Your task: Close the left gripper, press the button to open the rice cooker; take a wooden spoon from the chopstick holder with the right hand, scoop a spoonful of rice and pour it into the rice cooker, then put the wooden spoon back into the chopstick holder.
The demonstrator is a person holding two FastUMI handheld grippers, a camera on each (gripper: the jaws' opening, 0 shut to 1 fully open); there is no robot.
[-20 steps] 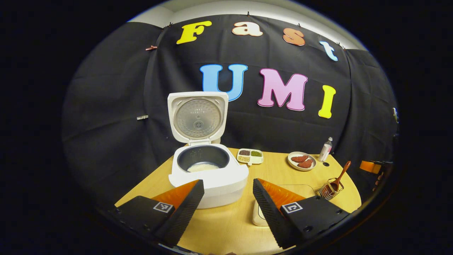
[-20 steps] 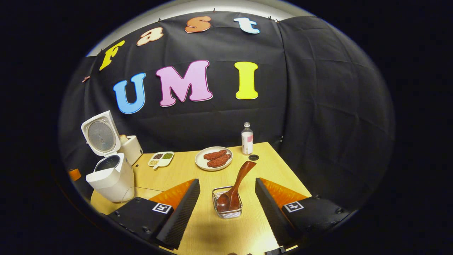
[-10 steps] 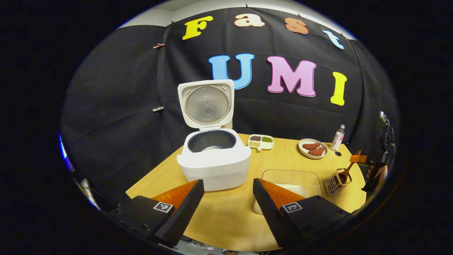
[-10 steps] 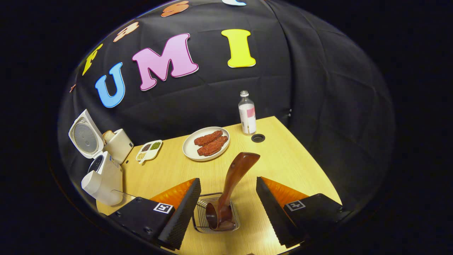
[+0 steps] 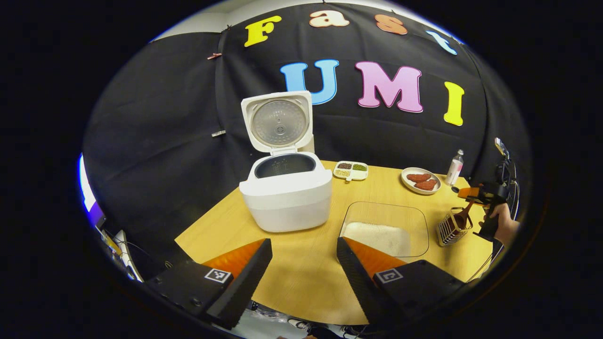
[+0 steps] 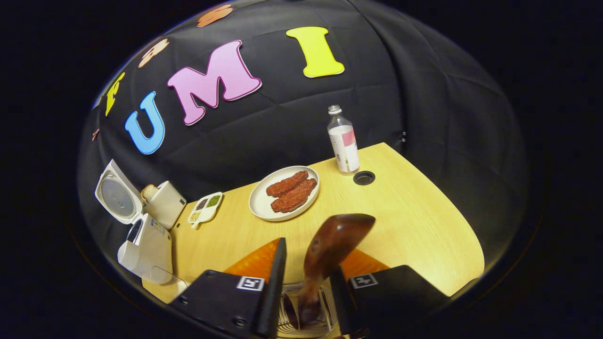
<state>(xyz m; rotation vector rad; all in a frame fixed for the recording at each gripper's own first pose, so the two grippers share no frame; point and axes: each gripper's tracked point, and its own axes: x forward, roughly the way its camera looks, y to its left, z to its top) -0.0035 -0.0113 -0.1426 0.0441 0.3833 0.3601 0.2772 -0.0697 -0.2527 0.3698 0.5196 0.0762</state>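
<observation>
The glossy wooden spoon [image 6: 330,254] stands low in the right gripper view's centre, bowl down in the wire chopstick holder [image 6: 306,315], the right gripper [image 6: 306,287] closed around its handle. At frame centre in the left gripper view, the rounded white rice cooker [image 5: 287,193] sits lid-up beyond the spread-open left gripper [image 5: 304,268].
</observation>
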